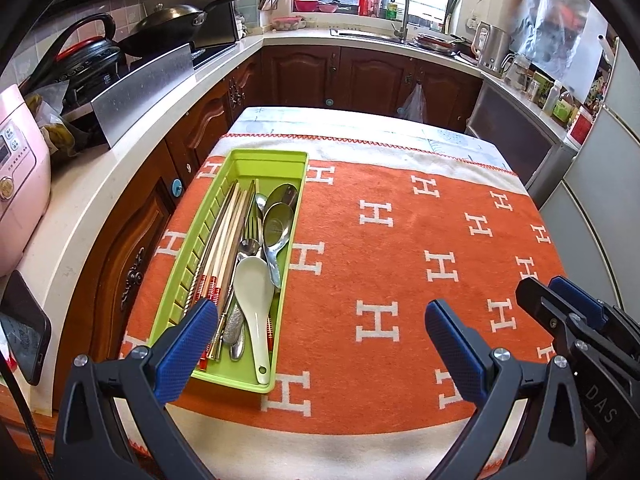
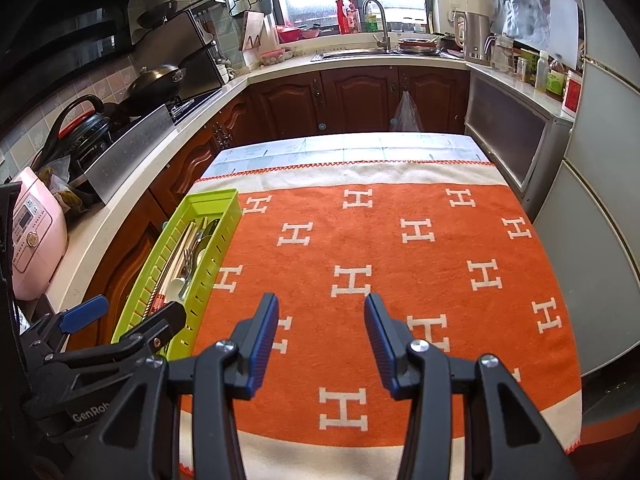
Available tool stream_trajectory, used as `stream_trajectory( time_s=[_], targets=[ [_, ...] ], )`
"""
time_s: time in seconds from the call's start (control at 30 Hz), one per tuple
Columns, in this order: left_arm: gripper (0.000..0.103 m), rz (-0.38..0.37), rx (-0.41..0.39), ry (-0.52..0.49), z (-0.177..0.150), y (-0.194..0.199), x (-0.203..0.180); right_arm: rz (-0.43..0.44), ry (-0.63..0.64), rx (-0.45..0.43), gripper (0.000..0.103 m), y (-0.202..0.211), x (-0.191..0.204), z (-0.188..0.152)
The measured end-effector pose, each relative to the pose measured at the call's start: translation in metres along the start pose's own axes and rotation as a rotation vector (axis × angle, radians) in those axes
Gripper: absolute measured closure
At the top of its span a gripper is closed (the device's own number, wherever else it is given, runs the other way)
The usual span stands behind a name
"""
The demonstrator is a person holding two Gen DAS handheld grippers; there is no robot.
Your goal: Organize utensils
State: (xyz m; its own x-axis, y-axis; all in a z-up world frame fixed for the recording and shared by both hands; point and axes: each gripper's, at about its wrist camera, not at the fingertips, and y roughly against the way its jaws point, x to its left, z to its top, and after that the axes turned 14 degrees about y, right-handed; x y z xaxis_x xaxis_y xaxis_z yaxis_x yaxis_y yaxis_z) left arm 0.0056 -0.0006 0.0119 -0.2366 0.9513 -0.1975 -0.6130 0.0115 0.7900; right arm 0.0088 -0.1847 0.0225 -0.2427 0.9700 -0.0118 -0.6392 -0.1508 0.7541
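Left wrist view: left gripper (image 1: 320, 344) is held wide open, nothing between its fingers, above the orange blanket (image 1: 400, 280). Right gripper (image 2: 320, 336) is also spread open and empty. One green tray (image 1: 244, 164) is seen at the table's left edge — one white spoon (image 1: 252, 300), two metal spoons (image 1: 276, 228), chopsticks (image 1: 224, 232) lie inside; exact chopstick count cannot be told.
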Motion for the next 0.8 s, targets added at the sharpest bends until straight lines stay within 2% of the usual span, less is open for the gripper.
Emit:
stream_trajectory(
  time_s=[0.8],
  targets=[
    [0.001, 0.035, -0.015, -0.014, -0.0002, -0.0003, -0.0037, -0.031, 0.009, 0.003, 0.058, -0.0017, -0.0028, -0.0047]
  ],
)
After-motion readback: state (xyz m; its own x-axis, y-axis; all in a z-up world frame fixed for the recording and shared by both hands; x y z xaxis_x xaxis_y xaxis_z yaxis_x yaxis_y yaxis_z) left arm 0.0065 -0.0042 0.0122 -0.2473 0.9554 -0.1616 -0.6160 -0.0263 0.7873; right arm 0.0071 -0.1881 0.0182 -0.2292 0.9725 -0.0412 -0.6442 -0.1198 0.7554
